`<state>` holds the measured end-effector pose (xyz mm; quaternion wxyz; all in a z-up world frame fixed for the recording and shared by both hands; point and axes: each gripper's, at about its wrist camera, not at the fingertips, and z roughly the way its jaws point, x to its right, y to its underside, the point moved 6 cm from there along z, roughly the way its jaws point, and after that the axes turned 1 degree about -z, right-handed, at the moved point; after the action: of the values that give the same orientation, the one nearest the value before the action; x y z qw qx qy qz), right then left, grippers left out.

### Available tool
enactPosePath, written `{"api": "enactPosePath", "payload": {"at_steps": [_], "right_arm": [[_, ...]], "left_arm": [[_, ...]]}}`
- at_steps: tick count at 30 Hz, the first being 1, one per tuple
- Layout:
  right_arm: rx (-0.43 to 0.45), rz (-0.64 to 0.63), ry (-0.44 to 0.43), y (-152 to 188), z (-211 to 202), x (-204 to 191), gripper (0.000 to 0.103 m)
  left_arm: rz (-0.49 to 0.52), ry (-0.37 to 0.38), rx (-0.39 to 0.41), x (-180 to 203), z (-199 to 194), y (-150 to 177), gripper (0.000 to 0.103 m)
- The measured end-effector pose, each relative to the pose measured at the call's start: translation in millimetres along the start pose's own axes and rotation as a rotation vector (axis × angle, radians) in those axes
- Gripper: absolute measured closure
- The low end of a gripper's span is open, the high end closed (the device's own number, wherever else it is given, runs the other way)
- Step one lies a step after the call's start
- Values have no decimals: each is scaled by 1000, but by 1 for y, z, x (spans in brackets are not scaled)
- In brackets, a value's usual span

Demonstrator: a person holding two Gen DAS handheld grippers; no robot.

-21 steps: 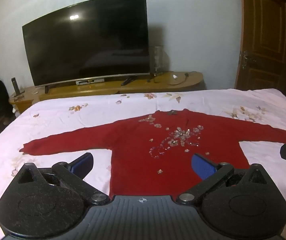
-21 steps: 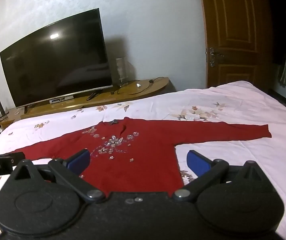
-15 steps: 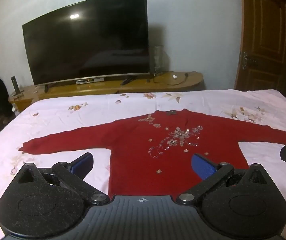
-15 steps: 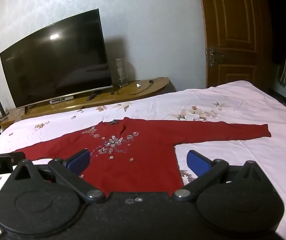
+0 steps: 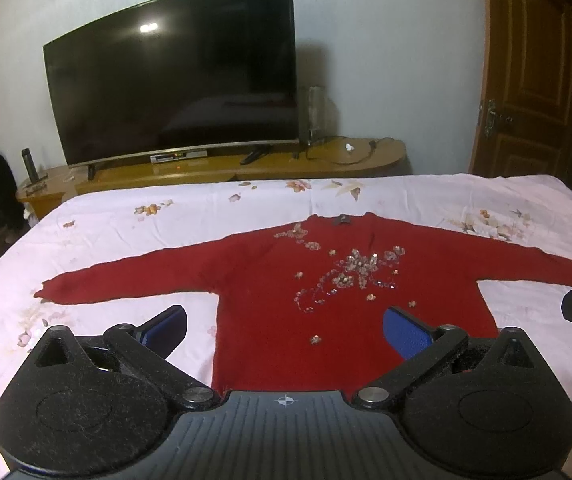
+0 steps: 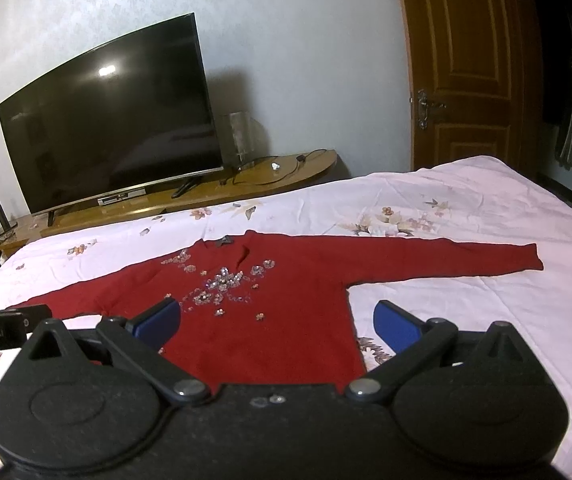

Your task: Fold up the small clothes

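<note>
A small red sweater [image 5: 269, 280] with sequin decoration lies flat on the bed, face up, both sleeves spread out to the sides. It also shows in the right wrist view [image 6: 286, 300]. My left gripper [image 5: 283, 326] is open and empty, held above the sweater's hem near its left side. My right gripper [image 6: 275, 322] is open and empty, held above the hem near its right side. Each gripper's edge shows in the other's view.
The bed has a pale pink floral sheet [image 5: 125, 232]. Beyond its far edge stand a wooden TV bench [image 5: 245, 166] and a large curved TV [image 5: 173, 96]. A wooden door [image 5: 538, 72] is at the right.
Both views shifted very slightly; the sweater lies as before and both grippers stay open.
</note>
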<state>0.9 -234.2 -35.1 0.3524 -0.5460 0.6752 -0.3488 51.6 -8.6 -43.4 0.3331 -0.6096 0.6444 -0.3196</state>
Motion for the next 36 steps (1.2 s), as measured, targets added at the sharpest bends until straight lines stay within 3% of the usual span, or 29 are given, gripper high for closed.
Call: {"api": "enactPosePath", "payload": {"at_steps": [19,36], "right_arm": [[-17,7,1,2,10,-2,0],[-57,29,30,3,38,14,0]], "left_arm": [[-32,18,-5,-2,11,0,0],[-40,4,-30,6,49,-7,0]]}}
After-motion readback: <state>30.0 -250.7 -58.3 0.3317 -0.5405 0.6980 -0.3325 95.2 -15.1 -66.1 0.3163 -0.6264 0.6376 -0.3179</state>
